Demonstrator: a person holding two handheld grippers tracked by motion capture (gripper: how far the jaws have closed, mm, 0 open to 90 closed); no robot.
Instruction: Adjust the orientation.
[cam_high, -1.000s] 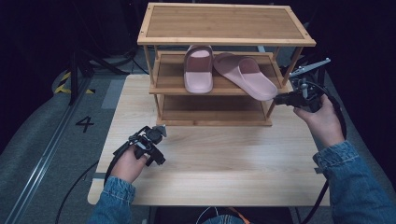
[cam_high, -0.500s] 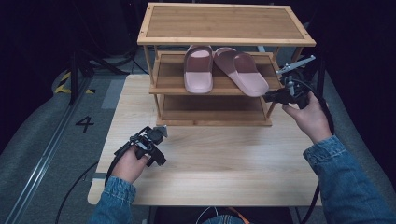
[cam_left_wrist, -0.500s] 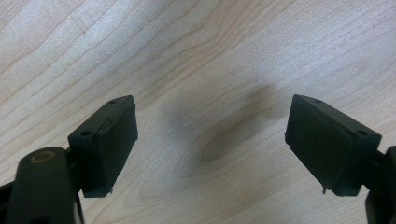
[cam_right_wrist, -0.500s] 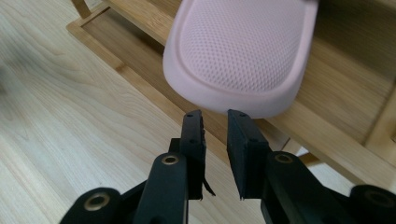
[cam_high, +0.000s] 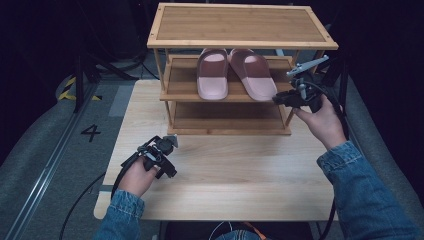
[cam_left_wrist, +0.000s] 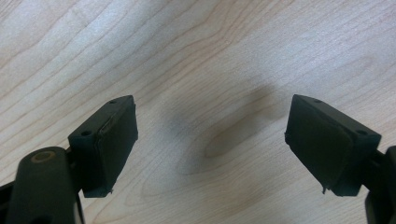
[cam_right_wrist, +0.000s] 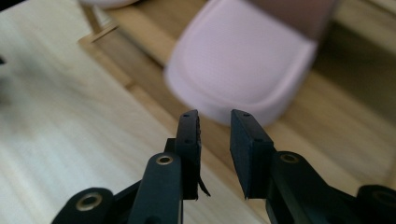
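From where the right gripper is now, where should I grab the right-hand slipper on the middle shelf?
Grip the right slipper by its heel rim, coming from the rack's open front. The heel points toward the right gripper, overhangs the shelf edge slightly, and looks thin enough for the narrowly parted jaws.

The left gripper (cam_left_wrist: 212, 144) pointed down at a pale wooden table (cam_left_wrist: 196, 51) with wavy grain. Its two black jaws stood wide apart, one at the lower left, one at the lower right, with bare wood between them. Each jaw carried a flat dark pad. A soft shadow lay on the wood between the jaws.
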